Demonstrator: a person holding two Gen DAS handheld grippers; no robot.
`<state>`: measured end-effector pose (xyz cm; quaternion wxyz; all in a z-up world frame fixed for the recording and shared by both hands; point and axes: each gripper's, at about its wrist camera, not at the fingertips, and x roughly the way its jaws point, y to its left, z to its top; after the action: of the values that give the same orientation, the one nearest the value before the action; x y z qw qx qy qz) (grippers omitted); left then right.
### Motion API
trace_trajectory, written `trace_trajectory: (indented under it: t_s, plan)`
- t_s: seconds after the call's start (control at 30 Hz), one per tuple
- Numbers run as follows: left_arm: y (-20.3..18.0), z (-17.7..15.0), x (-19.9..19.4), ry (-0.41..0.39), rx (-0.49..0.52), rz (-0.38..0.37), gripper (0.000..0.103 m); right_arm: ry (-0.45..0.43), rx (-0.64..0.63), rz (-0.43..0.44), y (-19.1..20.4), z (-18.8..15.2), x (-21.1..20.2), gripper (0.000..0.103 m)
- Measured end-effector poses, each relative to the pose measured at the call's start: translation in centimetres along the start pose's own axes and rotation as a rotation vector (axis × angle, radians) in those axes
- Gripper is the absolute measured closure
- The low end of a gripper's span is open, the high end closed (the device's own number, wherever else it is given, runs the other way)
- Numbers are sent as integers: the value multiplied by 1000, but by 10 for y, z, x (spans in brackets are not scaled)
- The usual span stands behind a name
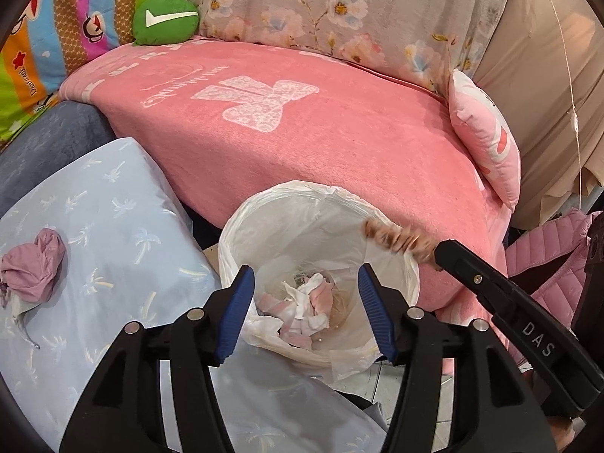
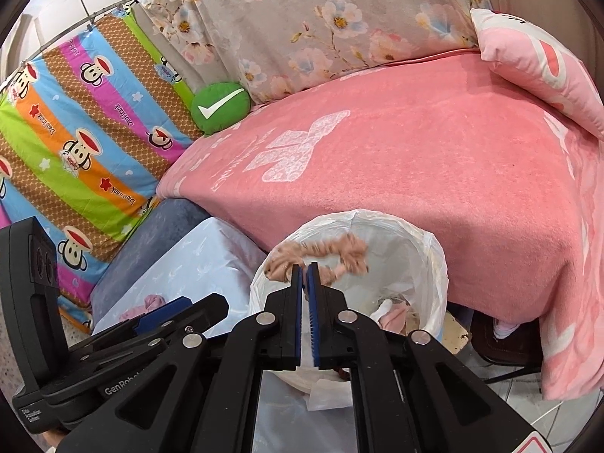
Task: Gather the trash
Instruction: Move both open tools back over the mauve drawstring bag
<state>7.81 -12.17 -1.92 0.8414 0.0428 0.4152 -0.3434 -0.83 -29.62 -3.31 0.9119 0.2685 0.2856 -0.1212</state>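
Note:
A round bin lined with a white bag (image 1: 264, 211) (image 2: 434, 264) stands against the pink bed; torn white and pink paper (image 1: 305, 305) lies inside. My left gripper (image 1: 305, 283) is open and empty just above the bin's near rim. My right gripper (image 2: 305, 266) is shut on a crumpled tan, spotted scrap (image 2: 324, 251), held over the bin's mouth; the scrap also shows in the left wrist view (image 1: 396, 239), blurred, at the bin's right rim. A crumpled mauve wad (image 1: 36, 268) lies on the pale blue pillow at left.
A pink blanket (image 1: 302, 132) covers the bed behind the bin. A pale blue palm-print pillow (image 1: 113, 226) lies left of the bin. A green check-mark cushion (image 1: 166, 19), a pink pillow (image 1: 487, 139) and a pink jacket (image 1: 547, 256) lie around. Tiled floor (image 2: 547, 407) shows at right.

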Motion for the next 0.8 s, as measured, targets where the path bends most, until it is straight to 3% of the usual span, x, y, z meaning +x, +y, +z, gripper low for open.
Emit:
trace_trajectory:
  t_s: [0.23, 0.37, 0.8]
  plan:
    - [9, -1, -1, 1, -25, 14, 48, 9, -6, -2, 5, -2, 1, 93]
    - [14, -4, -5, -4, -40, 23, 48, 16, -12, 2, 10, -5, 0, 86]
    - [43, -21, -25, -31, -90, 75, 46, 54, -75, 15, 42, -24, 4, 77]
